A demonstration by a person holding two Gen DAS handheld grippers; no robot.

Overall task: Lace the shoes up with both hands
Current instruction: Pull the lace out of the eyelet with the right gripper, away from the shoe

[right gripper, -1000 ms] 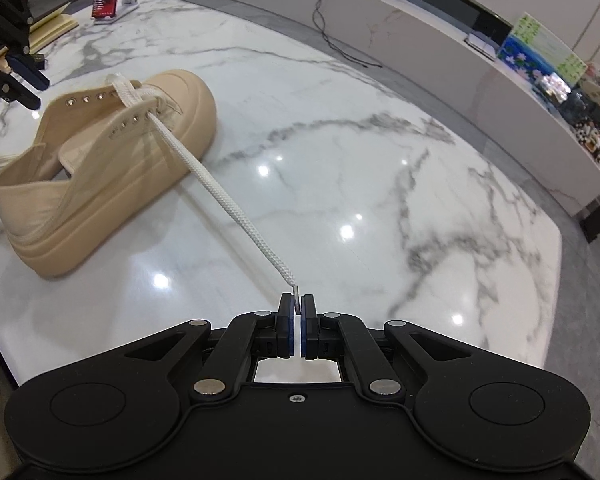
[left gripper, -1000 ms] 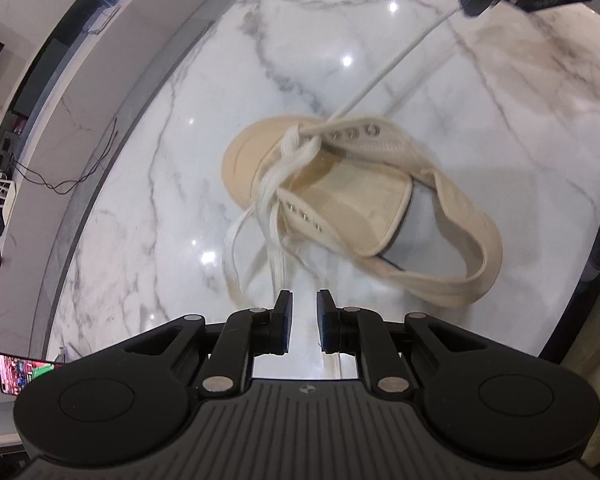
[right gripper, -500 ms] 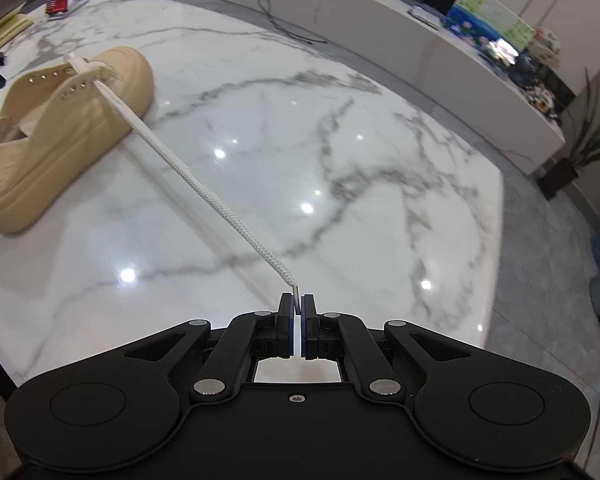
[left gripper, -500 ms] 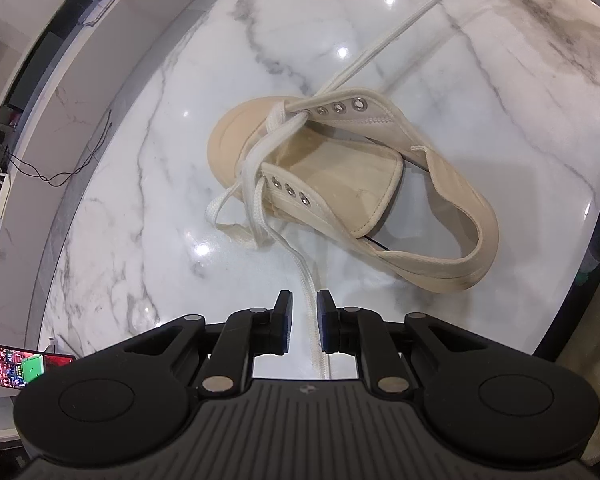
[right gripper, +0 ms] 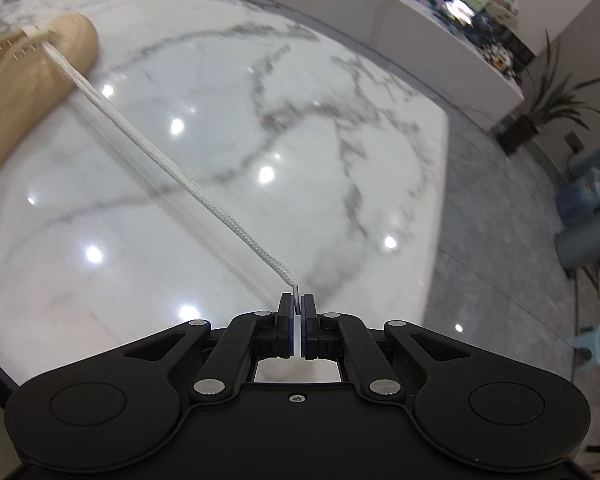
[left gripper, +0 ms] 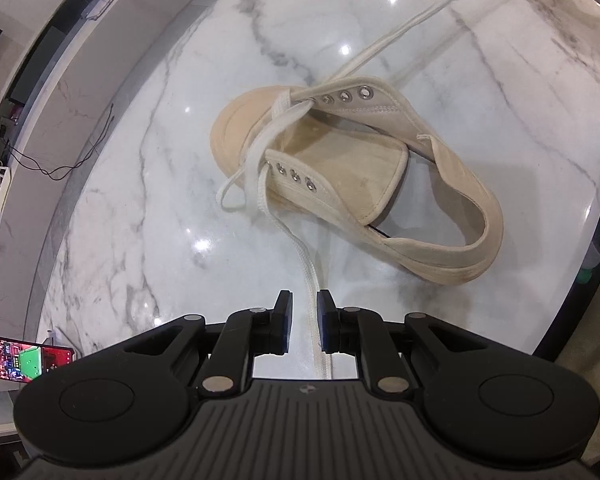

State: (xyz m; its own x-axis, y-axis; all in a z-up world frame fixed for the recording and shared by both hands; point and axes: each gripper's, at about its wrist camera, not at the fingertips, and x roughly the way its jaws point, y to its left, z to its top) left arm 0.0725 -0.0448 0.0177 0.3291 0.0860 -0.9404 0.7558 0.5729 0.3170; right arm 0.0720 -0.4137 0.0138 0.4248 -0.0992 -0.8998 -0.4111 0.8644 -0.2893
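The beige canvas shoe (left gripper: 340,168) lies on the marble table (left gripper: 140,208), laced only at the eyelets nearest the toe. It looks light and floppy, likely to slide on the glossy top when the lace (right gripper: 180,168) is pulled. The right claw (right gripper: 296,312) is clenched on the stiff tip, the best place to grasp for threading. The left claw (left gripper: 302,312) stands slightly released around the other lace end (left gripper: 312,280), not pressing it. No readable writing shows.
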